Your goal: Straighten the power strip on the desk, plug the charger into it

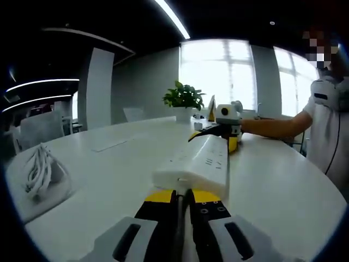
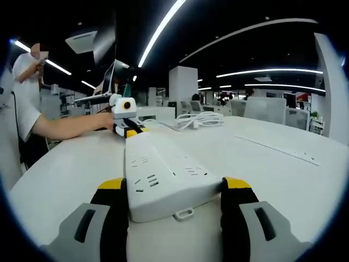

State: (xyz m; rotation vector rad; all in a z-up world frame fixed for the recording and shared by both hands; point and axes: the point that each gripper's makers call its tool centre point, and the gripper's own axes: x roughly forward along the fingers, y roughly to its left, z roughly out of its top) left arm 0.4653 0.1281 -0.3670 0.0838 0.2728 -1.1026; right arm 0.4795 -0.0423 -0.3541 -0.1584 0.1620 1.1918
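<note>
In the left gripper view my left gripper (image 1: 182,197) sits at the bottom with its two yellow-tipped jaws drawn together, almost no gap between them — clenched, with nothing between the tips that I can make out. Their ends sit right at the near end of the power strip (image 1: 197,164), which lies flat on the white desk (image 1: 109,180) and runs away from me; whether the tips actually touch it I cannot tell. At the strip's far end I see the right gripper (image 1: 226,131) with its yellow parts against the strip. Behind it a person's forearm (image 1: 272,127) reaches in from the right. A bundled white cable (image 1: 39,172) lies on the desk to the left, well apart from the strip, and a potted plant (image 1: 184,101) stands farther back near the bright windows.

In the right gripper view my right gripper (image 2: 174,204) stands spread wide, one jaw on each side of the strip's near end (image 2: 163,177) — the pads look close against its sides, but I cannot tell if they press it. The strip's sockets face up and it stretches toward the left gripper (image 2: 124,119) at its far end. A coiled white cable (image 2: 199,120) rests on the desk (image 2: 283,158) beyond, off to the right.
</note>
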